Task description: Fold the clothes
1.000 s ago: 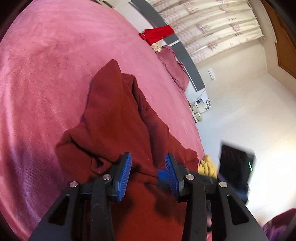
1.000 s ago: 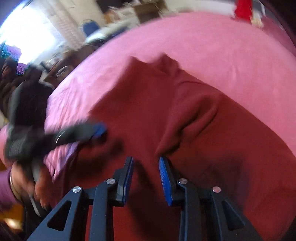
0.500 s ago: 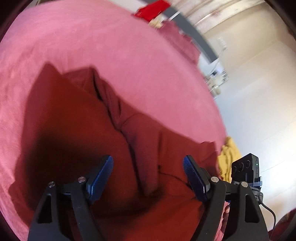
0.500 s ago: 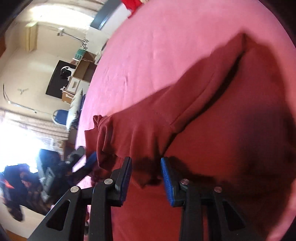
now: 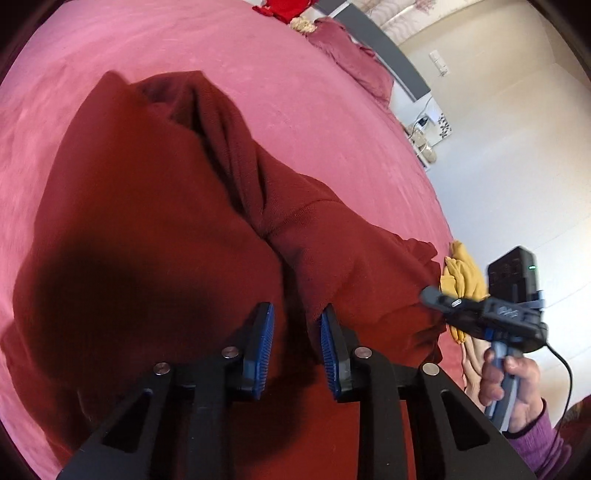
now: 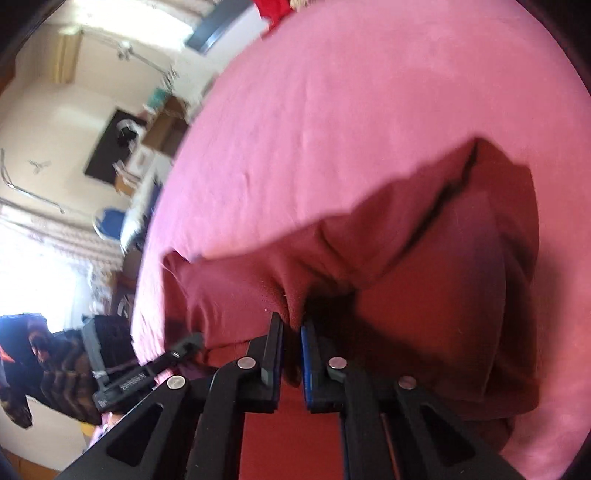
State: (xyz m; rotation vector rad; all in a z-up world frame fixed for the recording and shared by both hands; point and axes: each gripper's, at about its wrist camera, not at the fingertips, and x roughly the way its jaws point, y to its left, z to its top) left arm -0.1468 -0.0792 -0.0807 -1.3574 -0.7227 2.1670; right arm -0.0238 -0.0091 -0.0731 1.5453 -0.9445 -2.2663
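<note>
A dark red garment (image 5: 147, 221) lies crumpled on the pink bed (image 5: 295, 92), with a sleeve fold running across it. My left gripper (image 5: 295, 325) hovers low over its near part. Its jaws are closing, with fabric and a hem edge between the blue pads, and a gap still shows. My right gripper (image 6: 291, 328) is shut on a bunched fold of the garment (image 6: 424, 277) near its edge. In the left wrist view the right gripper (image 5: 436, 297) is at the garment's right end, held by a hand (image 5: 513, 373).
A yellow cloth (image 5: 461, 273) lies at the bed's right edge beside the garment. A red cloth (image 5: 284, 7) and a maroon pillow (image 5: 347, 59) sit at the far end. The bed (image 6: 332, 110) stretches pink beyond the garment, and room furniture (image 6: 122, 147) stands past its left edge.
The left jaws spread wide, then narrowed over the garment's near part. The right gripper rolled, moved along the garment's edge and shut on a fold there.
</note>
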